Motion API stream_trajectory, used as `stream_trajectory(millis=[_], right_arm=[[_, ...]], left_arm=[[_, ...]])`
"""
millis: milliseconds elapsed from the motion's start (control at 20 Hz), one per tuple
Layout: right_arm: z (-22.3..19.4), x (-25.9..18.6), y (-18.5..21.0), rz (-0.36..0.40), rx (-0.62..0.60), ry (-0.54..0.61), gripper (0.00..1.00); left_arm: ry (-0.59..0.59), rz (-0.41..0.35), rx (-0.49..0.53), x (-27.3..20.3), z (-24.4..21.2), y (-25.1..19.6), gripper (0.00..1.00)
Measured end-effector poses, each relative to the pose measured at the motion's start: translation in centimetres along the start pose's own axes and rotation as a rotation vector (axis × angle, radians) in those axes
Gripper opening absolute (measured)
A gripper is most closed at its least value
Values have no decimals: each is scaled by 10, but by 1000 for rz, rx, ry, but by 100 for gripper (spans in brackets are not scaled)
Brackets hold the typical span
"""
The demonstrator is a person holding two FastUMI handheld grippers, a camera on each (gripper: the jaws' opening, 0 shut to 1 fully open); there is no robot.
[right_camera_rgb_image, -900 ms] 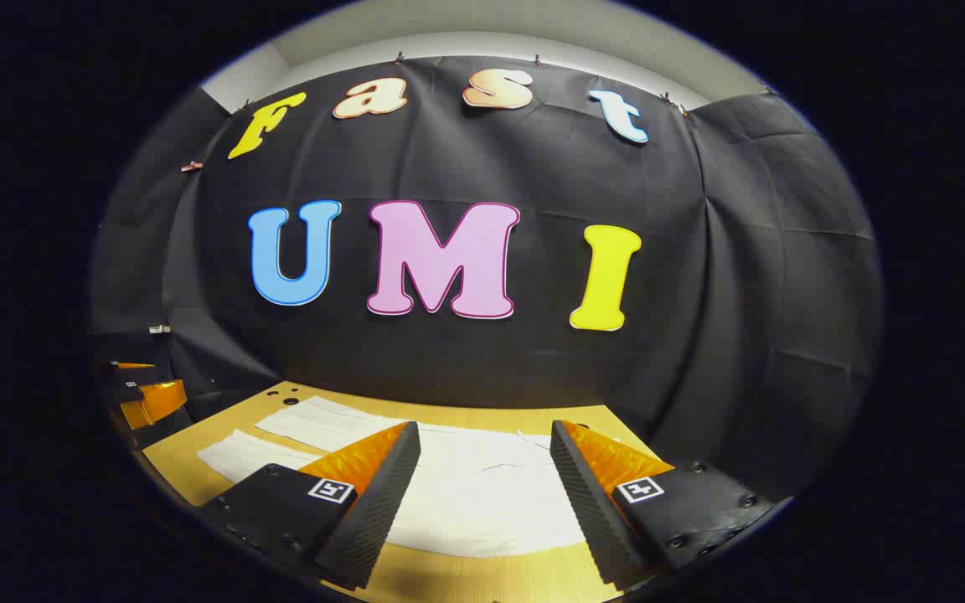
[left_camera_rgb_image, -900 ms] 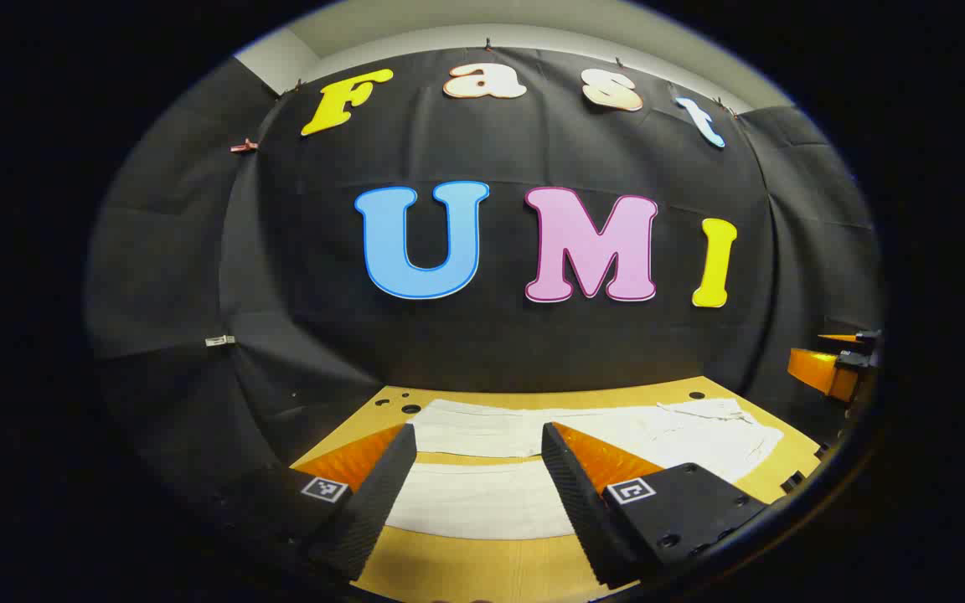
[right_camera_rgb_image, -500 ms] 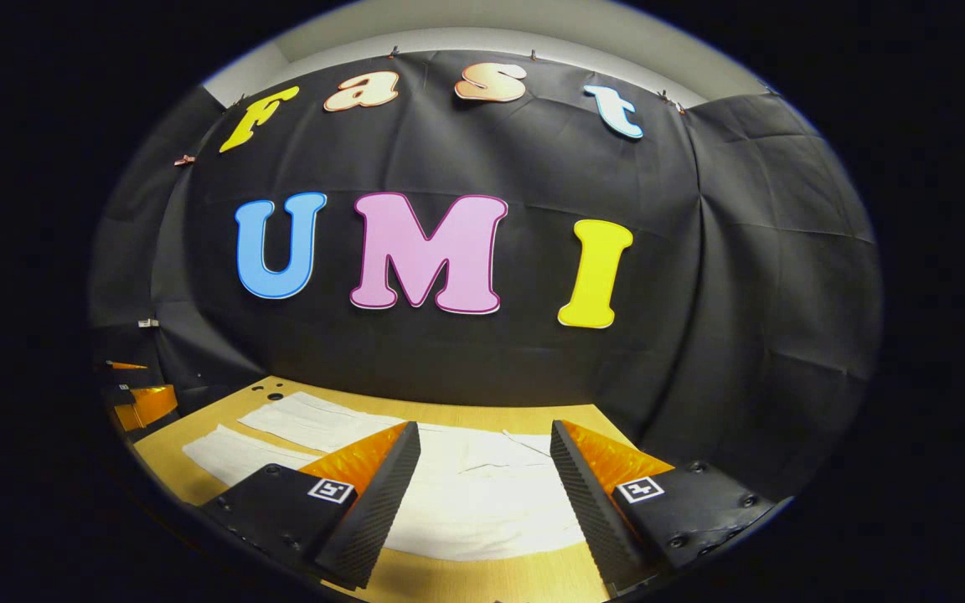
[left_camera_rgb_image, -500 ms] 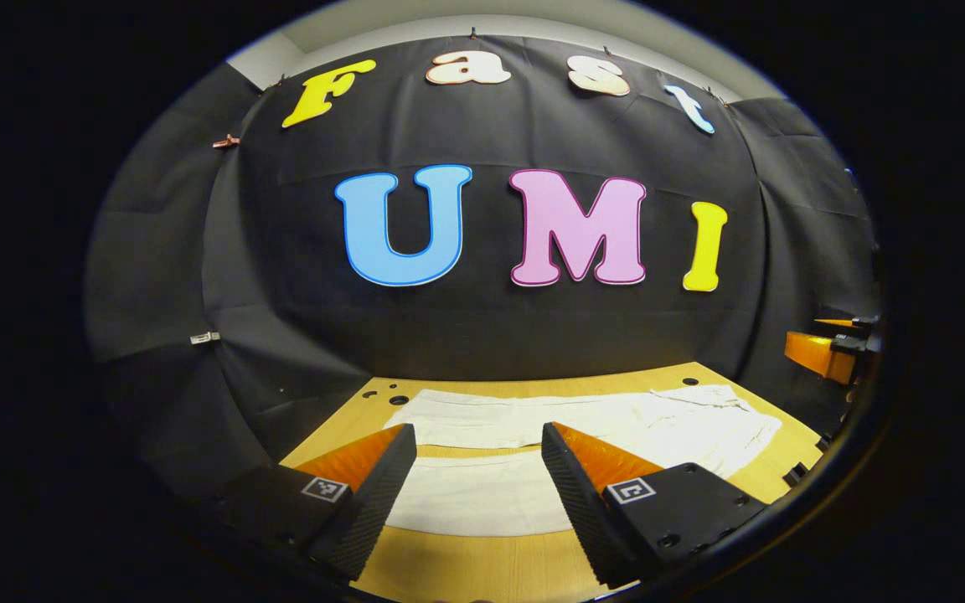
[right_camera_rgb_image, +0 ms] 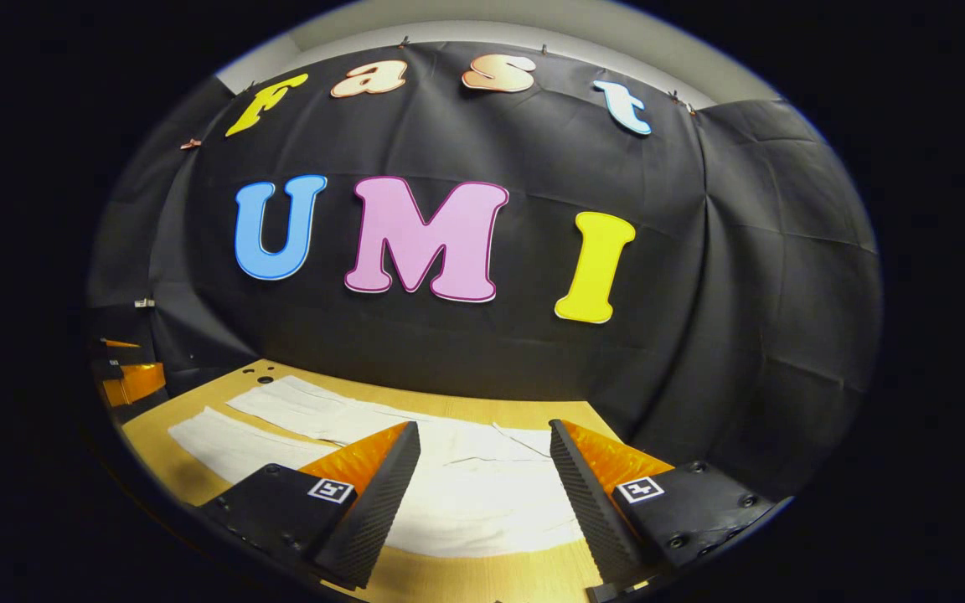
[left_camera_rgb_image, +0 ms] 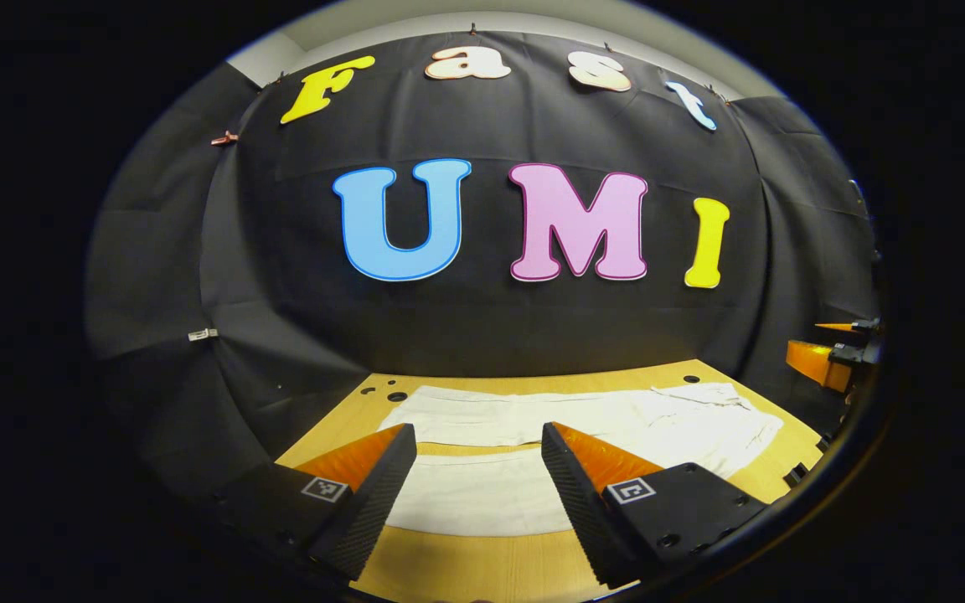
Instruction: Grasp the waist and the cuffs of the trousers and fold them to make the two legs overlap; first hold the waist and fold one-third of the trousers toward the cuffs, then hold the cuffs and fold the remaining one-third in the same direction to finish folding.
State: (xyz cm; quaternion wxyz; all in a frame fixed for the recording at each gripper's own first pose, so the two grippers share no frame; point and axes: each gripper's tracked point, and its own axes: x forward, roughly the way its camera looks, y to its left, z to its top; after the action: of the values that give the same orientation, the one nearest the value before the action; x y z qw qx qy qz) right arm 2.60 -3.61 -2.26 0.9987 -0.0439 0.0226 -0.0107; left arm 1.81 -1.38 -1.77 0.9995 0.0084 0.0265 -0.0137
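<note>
White trousers (left_camera_rgb_image: 524, 419) lie flat on the wooden table, the two legs side by side with a strip of table between them, cuffs at the left and waist at the right. In the left gripper view my left gripper (left_camera_rgb_image: 476, 456) hovers open above the near leg, with nothing between its fingers. In the right gripper view the trousers (right_camera_rgb_image: 466, 494) spread below my right gripper (right_camera_rgb_image: 482, 456), which is open over the waist end and holds nothing. The right gripper (left_camera_rgb_image: 826, 360) also shows at the far right edge of the left gripper view.
The wooden table (left_camera_rgb_image: 466, 569) has small round holes near its far left corner (left_camera_rgb_image: 397, 396). Black cloth walls close in behind and on both sides. In the right gripper view the left gripper (right_camera_rgb_image: 126, 377) shows at the left edge.
Both views have tipped slightly downward, so the table and trousers sit higher and more of them shows. Both grippers stay open; the trousers have not moved.
</note>
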Motion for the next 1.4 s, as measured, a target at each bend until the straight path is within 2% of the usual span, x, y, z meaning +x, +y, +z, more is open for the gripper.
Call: stream_trajectory(millis=[300,500,900,1150,1300,1400], right_arm=[[-21,17,-26,29,-136,42,97],[-37,32,-64,16,-332,81,98],[-94,48,-98,238,-700,161,98],[-151,50,-130,372,-880,265,97],[-204,56,-159,505,-1082,339,97],[-232,59,-179,522,-1162,397,97]], left_arm=[[24,22,7,1,-8,5,96],[49,50,6,3,-16,10,96],[120,161,-11,1,-48,34,95],[151,243,-25,-3,-67,43,95],[189,281,-8,-8,-83,42,95],[199,289,14,-9,-88,41,96]])
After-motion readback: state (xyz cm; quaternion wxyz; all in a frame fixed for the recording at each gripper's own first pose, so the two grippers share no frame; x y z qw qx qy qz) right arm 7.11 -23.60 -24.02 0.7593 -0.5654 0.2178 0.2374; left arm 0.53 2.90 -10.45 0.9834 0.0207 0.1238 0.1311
